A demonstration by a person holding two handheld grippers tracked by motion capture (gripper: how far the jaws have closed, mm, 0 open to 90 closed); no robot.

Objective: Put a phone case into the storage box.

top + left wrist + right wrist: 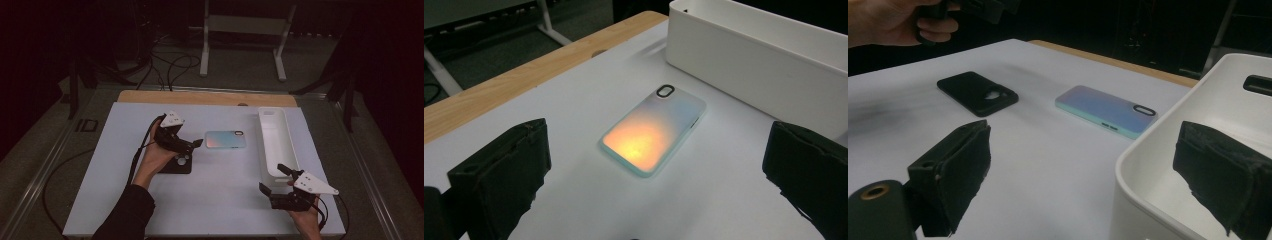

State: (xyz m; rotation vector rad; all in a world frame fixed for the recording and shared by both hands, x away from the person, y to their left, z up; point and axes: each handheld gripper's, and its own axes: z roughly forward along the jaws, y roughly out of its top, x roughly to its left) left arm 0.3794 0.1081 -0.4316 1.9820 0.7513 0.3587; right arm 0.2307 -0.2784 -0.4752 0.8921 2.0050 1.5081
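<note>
A phone in a pale iridescent case (225,139) lies face down in the middle of the white table mat (215,200). My left gripper (192,146) hovers just left of it, jaws wide apart and empty; in the left gripper view the phone (653,131) lies ahead between the jaws. A black phone case (179,163) lies flat under the left hand. My right gripper (271,178) is open and empty at the near end of the long white tray (276,142). In the right gripper view one jaw hangs over the tray (1208,100), with the phone (1105,107) and black case (978,92) beyond.
The tray (759,50) stands empty along the mat's right side, close to the phone. A wooden table edge (200,96) runs along the back. Cables and a white stand (245,30) sit on the floor behind the table.
</note>
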